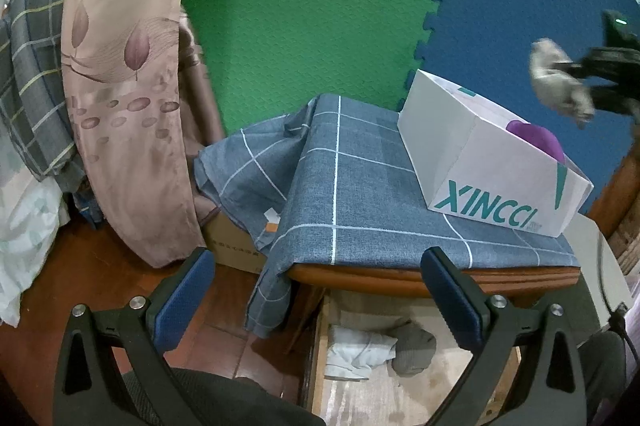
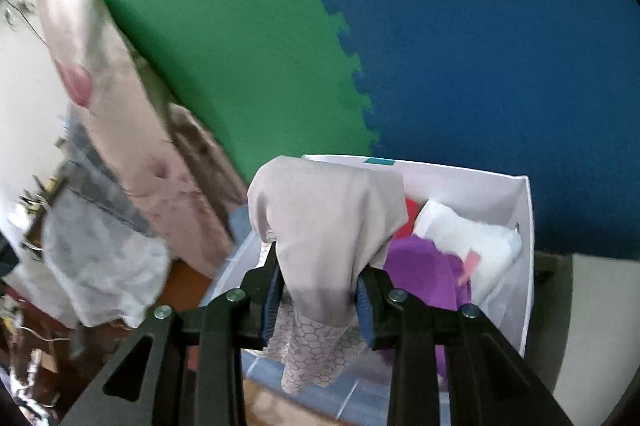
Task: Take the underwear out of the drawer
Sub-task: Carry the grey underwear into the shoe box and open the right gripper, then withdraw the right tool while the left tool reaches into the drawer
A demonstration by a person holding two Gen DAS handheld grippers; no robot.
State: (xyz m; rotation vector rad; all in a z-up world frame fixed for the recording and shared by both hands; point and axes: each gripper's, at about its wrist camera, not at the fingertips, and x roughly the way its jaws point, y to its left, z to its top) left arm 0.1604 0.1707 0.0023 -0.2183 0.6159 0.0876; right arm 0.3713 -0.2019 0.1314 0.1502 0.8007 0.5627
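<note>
My right gripper [image 2: 318, 290] is shut on a beige piece of underwear [image 2: 324, 222] with a honeycomb-patterned band, and holds it up above the white box [image 2: 524, 238]. From the left wrist view the same garment [image 1: 560, 82] hangs blurred in the right gripper [image 1: 576, 74] above the box [image 1: 452, 150], far right. My left gripper [image 1: 316, 298] stands open and empty in front of the open wooden drawer [image 1: 316, 358]. A white garment [image 1: 356, 350] and a grey one [image 1: 414, 348] lie inside the drawer.
The white box, printed XINCCI, sits on a grey checked cloth [image 1: 360, 194] covering the cabinet top and holds purple [image 2: 424, 270], white and red clothes. A pink leaf-print curtain [image 1: 124, 66] hangs at left. Green and blue foam mats [image 1: 312, 6] cover the wall behind.
</note>
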